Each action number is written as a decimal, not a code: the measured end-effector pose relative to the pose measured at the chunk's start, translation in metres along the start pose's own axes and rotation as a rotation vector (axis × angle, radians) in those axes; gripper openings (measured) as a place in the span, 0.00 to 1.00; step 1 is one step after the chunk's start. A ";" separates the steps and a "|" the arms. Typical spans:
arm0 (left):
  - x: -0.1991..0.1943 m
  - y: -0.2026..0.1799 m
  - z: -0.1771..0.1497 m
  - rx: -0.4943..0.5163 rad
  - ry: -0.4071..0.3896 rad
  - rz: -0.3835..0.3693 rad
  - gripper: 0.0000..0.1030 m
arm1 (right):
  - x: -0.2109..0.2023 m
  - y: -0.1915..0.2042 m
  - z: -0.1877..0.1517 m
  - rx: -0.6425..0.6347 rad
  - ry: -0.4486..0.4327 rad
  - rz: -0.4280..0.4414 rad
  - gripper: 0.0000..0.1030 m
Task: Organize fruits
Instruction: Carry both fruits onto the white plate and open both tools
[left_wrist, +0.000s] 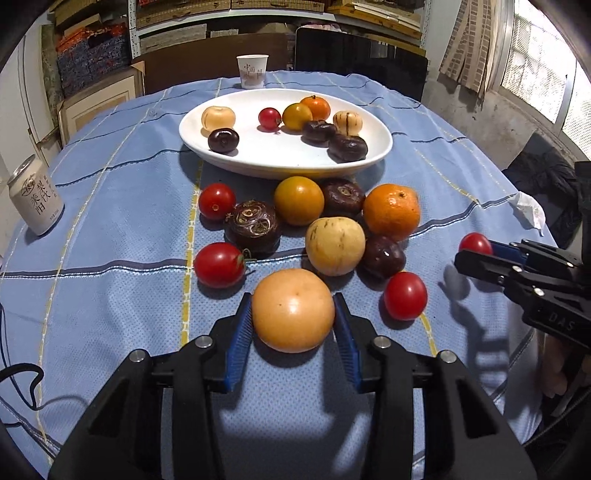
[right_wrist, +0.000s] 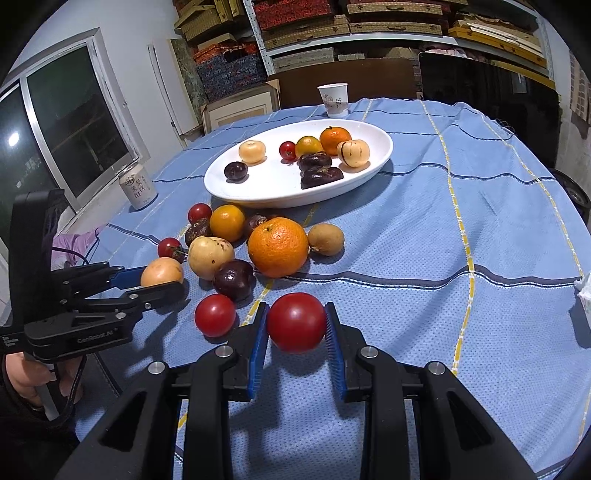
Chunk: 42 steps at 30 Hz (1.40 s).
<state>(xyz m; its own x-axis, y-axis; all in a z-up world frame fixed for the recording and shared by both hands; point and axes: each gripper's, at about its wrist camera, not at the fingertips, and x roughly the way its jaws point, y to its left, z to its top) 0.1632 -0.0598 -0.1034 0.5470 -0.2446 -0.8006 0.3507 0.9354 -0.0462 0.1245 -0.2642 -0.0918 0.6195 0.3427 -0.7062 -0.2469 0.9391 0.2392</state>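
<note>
At lower centre of each wrist view, the left tool (left_wrist: 293, 314) is clamped on a pale orange fruit (left_wrist: 293, 310) and the right tool (right_wrist: 296, 325) on a red tomato (right_wrist: 296, 322) (both over the blue tabletop (right_wrist: 424, 258)), below the white plate (left_wrist: 258, 155).

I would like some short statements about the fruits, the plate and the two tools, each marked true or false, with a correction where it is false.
1. The left tool has a pale orange fruit between its pads. True.
2. The right tool is closed on a dark purple fruit. False: it holds a red tomato.
3. The white plate already has several fruits on it. True.
4. The paper cup stands on the plate. False: it stands on the cloth behind the plate.
5. The drink can lies on its side. False: it stands upright, near the table edge.
6. A large orange lies on the cloth in front of the plate. True.
</note>
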 end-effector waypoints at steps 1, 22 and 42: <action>-0.002 0.000 -0.001 0.001 -0.002 -0.003 0.40 | 0.000 0.000 0.000 -0.001 0.000 -0.001 0.30; -0.043 0.006 0.001 -0.002 -0.081 -0.019 0.40 | -0.001 0.005 0.000 -0.021 0.005 -0.051 0.30; -0.037 0.023 0.143 -0.004 -0.181 -0.015 0.40 | -0.020 0.024 0.154 -0.204 -0.164 -0.175 0.29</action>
<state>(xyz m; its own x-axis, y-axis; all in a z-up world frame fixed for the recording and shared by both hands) 0.2597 -0.0653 0.0107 0.6701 -0.2998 -0.6790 0.3564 0.9324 -0.0600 0.2207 -0.2448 0.0306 0.7736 0.1920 -0.6039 -0.2602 0.9652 -0.0265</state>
